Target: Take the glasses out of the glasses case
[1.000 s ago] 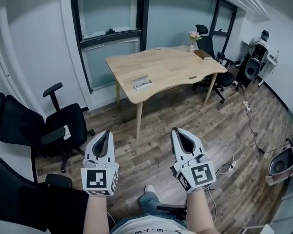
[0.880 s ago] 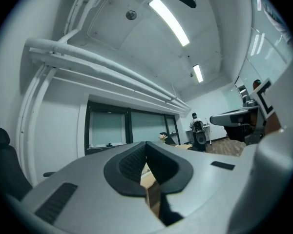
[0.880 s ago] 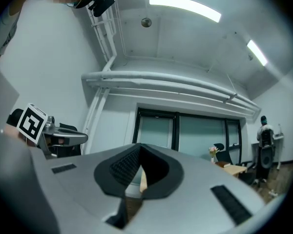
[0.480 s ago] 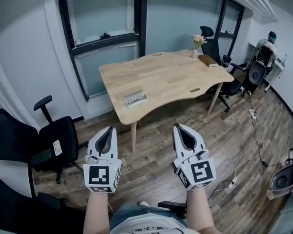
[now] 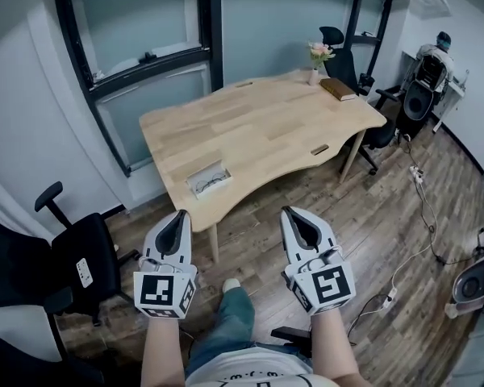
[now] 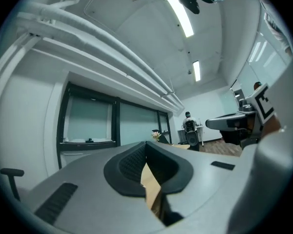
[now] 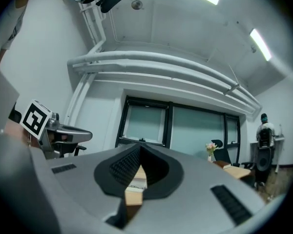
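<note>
A white glasses case [image 5: 209, 181] lies open near the front left edge of the wooden table [image 5: 266, 127], with dark-framed glasses inside it. Both grippers are held level over the floor, short of the table and apart from it. My left gripper [image 5: 180, 214] is shut with nothing in it and points at the table's front leg area below the case. My right gripper [image 5: 289, 211], also shut and empty, points at the table's front edge. In the left gripper view the left gripper [image 6: 146, 143] shows a strip of table between its pads. The right gripper [image 7: 139, 148] does likewise in its own view.
Black office chairs [image 5: 68, 256] stand at the left, and another [image 5: 339, 45] behind the table. A flower vase [image 5: 316, 57], a book [image 5: 338, 89] and a small dark object [image 5: 319, 148] lie on the table. Cables and a power strip [image 5: 390, 296] cross the floor at the right. A person [image 5: 436, 55] sits far right.
Both grippers and the view have advanced toward the table, which now looks larger and closer. The case has shifted lower and left in the picture. The jaws have stayed shut.
</note>
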### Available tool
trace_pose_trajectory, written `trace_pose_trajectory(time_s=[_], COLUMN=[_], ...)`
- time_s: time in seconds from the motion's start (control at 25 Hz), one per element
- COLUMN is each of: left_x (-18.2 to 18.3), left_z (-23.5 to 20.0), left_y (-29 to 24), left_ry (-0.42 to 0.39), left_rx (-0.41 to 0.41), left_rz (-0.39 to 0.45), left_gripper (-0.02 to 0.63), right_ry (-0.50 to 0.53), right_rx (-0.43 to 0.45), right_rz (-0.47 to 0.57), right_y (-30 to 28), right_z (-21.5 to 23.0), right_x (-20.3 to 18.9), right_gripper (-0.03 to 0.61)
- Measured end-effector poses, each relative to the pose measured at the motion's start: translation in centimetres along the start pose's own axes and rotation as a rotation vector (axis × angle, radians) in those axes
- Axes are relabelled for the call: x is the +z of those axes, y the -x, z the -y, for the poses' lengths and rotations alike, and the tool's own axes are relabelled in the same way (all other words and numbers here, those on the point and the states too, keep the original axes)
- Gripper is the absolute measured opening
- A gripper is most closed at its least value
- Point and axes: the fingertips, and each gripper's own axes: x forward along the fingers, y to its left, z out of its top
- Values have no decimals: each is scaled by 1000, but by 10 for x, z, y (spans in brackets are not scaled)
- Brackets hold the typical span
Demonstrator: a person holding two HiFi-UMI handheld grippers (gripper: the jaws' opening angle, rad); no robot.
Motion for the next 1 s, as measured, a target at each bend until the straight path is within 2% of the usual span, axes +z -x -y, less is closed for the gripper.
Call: trace_pose_trajectory(time_s=[0.16,0.4,0.44,0.52,0.56,0.76,1.0], left_x=[-25,-56,-62,-76,-83,-118,-171], left_z=[-31,-75,-79,-86,-89,-93,-81], left_y=[-66,-162,-178,-206,-217,-252,-266], left_ry=[22,57,75,118,132,92,28], left_rx=[-20,-61,-81,-131,-150,-236,-360], left_rz=[-45,-89,-103,-141,-162,-270,-445], left_gripper=[15,18,54,220,250,234,206], right_ry=[21,-16,-13,-2,0,-13,-57], right_rx=[-4,-17,-16,-15,-17,-36,-51], right_rz=[-30,-53,-63,-88,-100,-157,-263], right_y=[-63,-164,-179,-203,-213,-244,-251], right_z=[27,71,75,85,90,112,128], right_x=[-17,-37,-41,-52,-57,-84,-133], right_gripper=[12,12,12,12,12,12,12])
